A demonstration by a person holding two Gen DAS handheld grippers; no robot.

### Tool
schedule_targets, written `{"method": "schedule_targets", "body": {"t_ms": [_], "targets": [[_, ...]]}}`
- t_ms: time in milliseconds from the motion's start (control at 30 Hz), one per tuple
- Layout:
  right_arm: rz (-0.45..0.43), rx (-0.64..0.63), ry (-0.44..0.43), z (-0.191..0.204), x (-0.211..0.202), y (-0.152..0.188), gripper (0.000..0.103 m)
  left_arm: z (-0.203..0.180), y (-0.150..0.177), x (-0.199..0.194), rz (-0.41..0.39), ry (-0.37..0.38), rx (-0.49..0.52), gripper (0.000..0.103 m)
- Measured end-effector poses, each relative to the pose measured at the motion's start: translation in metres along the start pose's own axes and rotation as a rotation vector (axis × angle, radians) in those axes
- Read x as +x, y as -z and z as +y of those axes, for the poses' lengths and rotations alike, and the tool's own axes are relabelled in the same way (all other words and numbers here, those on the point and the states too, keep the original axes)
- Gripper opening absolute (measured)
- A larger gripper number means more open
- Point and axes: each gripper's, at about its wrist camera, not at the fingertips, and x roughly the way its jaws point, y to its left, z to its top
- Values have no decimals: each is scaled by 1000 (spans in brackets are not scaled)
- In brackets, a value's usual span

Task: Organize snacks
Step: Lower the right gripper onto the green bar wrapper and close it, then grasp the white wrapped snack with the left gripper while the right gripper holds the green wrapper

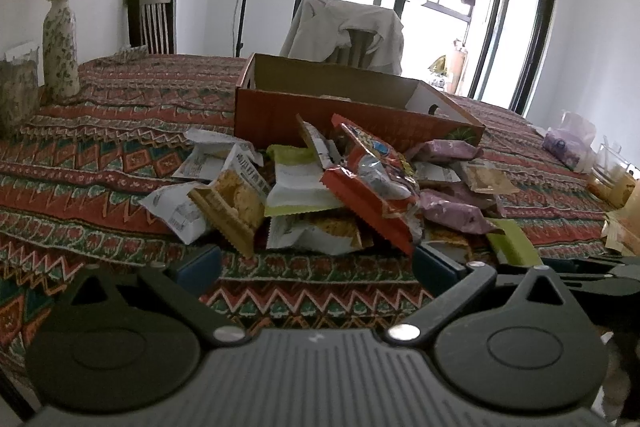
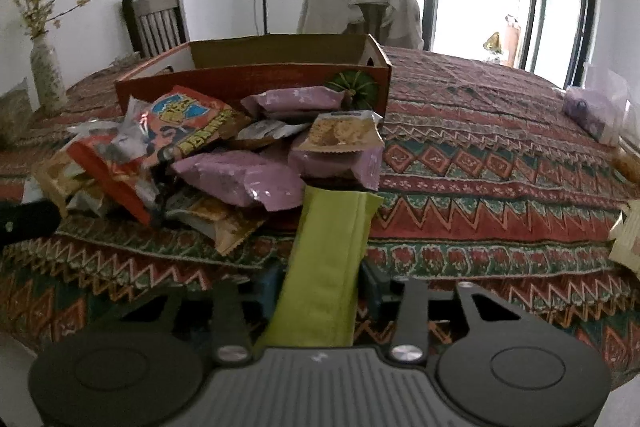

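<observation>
Your right gripper (image 2: 320, 283) has its fingers (image 2: 268, 285) closed on a green snack packet (image 2: 328, 259), which stands lengthwise between them with its far end touching the near edge of the snack pile (image 2: 224, 163). From the left wrist view the same green packet shows at the right edge of the pile, with your right gripper's black body just behind it. Your left gripper (image 1: 316, 263) hangs low over the desk (image 1: 100, 147) with its blue-padded fingers (image 1: 198, 267) spread wide and nothing between them; the pile (image 1: 320, 187) begins just past their tips. The pile itself is a loose heap on the patterned cloth: a red packet (image 1: 372, 187) lies tilted on top, purple packets (image 2: 240, 179) sit toward its right side, and white and tan biscuit packets (image 1: 232, 203) spill toward the left. Directly behind the heap, touching its far edge, stands an open cardboard box (image 1: 340, 103) with red outer walls; you cannot tell from either view whether anything lies inside it. At the far left of the desk a floral vase (image 1: 60, 47) with yellow-flowered twigs stands upright, well apart from the snacks. Two chairs stand behind the desk, one of dark wood (image 1: 152, 19), the other draped with a pale jacket (image 1: 344, 31). A clear bag (image 1: 568, 143) lies near the right edge of the desk.
</observation>
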Motion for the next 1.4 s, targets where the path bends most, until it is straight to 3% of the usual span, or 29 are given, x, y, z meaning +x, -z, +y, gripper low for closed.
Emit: {"method": "schedule_targets", "body": {"t_ms": [400,700,900,1133,1300,1400], "targets": [[-101,23,-6,-12,-17,-5,36,5,-2,3,1,-26,-11,103],[-140,46,11,-20,-20,-8,36,32,-9,11,-17,-140,-42,103],[-136,52,10,-21,-18,-6,36,45,-11,23,-14,-248,13,103],[-133,56,11,-21,-15,-5,36,55,-16,26,-21,-258,17,102],[-132,57,11,-21,-15,-5,36,50,-30,30,-54,-238,63,91],[-131,59,12,-21,-15,-4,37,46,-39,38,-48,-207,81,76]]}}
